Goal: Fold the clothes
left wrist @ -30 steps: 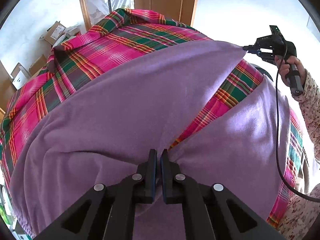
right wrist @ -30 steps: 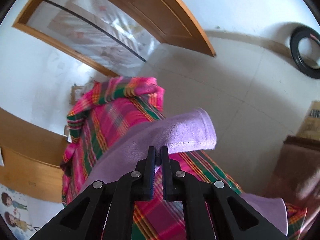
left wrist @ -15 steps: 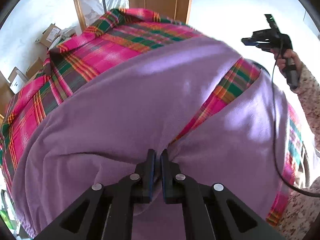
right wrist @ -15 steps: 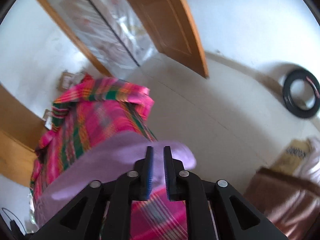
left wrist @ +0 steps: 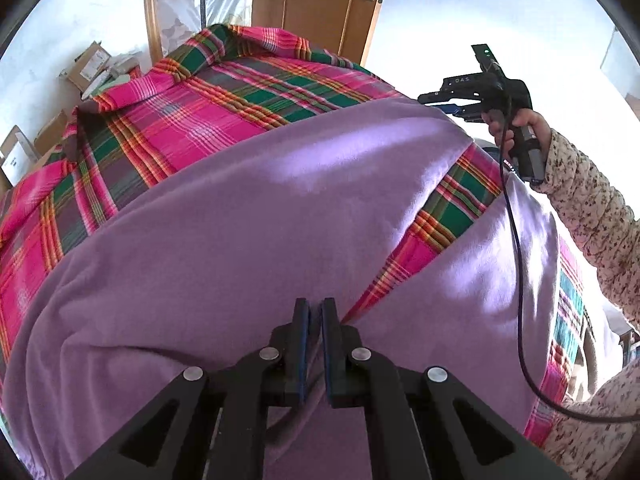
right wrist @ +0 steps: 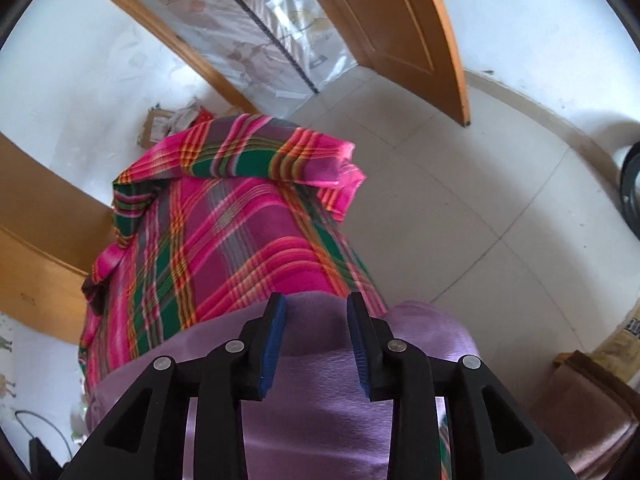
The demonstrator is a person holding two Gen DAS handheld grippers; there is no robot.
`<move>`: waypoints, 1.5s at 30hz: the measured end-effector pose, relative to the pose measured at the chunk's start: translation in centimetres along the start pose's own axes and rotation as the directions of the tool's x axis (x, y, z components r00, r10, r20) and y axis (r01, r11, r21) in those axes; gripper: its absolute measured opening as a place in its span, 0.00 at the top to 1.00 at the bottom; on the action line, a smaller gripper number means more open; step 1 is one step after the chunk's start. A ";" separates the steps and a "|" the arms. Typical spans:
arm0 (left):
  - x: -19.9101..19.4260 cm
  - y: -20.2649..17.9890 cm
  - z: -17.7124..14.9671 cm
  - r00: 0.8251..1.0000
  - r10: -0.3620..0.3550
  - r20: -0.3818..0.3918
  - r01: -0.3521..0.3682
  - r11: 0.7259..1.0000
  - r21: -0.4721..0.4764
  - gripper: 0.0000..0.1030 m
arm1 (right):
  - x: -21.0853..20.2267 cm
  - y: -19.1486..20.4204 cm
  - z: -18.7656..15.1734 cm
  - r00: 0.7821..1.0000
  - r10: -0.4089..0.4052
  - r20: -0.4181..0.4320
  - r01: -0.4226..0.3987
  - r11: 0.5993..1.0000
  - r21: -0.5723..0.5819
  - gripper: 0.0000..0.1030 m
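A purple fleece garment [left wrist: 248,216] lies spread over a pink and green plaid cloth [left wrist: 208,92] that covers the work surface. My left gripper [left wrist: 314,312] is shut on a fold of the purple garment at its near edge. In the left wrist view my right gripper [left wrist: 438,103] hangs in the air past the garment's far right corner, held by a hand in a floral sleeve [left wrist: 580,196], with nothing in it. In the right wrist view the right gripper [right wrist: 316,304] stands open above the purple garment [right wrist: 320,400], and the plaid cloth [right wrist: 224,240] stretches beyond it.
Cardboard boxes [left wrist: 88,66] sit on the floor at the far left. A wooden door [left wrist: 320,4] stands behind the surface. A cable [left wrist: 516,264] trails from the right gripper across the garment. Tiled floor [right wrist: 460,200] lies to the right, with a brown box [right wrist: 588,408] nearby.
My right gripper let go of the garment's far corner, opened and lifted away. The released corner dropped flat onto the plaid cloth. My left gripper kept its hold.
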State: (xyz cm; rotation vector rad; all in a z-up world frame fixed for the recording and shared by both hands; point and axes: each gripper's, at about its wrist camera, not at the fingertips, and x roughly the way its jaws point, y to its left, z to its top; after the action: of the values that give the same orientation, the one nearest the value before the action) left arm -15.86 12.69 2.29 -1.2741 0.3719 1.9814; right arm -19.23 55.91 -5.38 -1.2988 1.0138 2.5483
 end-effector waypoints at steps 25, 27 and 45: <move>1.2 0.4 -1.0 0.999 -0.031 -0.024 0.030 0.999 -0.026 0.95 | 2.0 1.7 2.4 0.990 -0.137 0.038 0.138 0.990 -0.005 0.92; 0.5 0.3 -1.1 1.000 -0.028 -0.003 0.028 0.999 -0.031 0.95 | 1.2 1.8 2.3 0.989 -0.143 0.043 0.143 0.990 -0.007 0.90; -9.1 5.6 -6.3 0.976 0.137 0.167 -0.087 0.958 -0.274 0.91 | -7.6 14.1 -3.5 0.995 0.031 0.090 -0.003 0.953 -0.302 0.79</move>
State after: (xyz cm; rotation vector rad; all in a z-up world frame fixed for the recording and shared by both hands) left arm -13.60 1.22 6.50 -1.2379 0.0907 2.2854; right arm -17.36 44.38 6.17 -1.2209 0.6374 2.8323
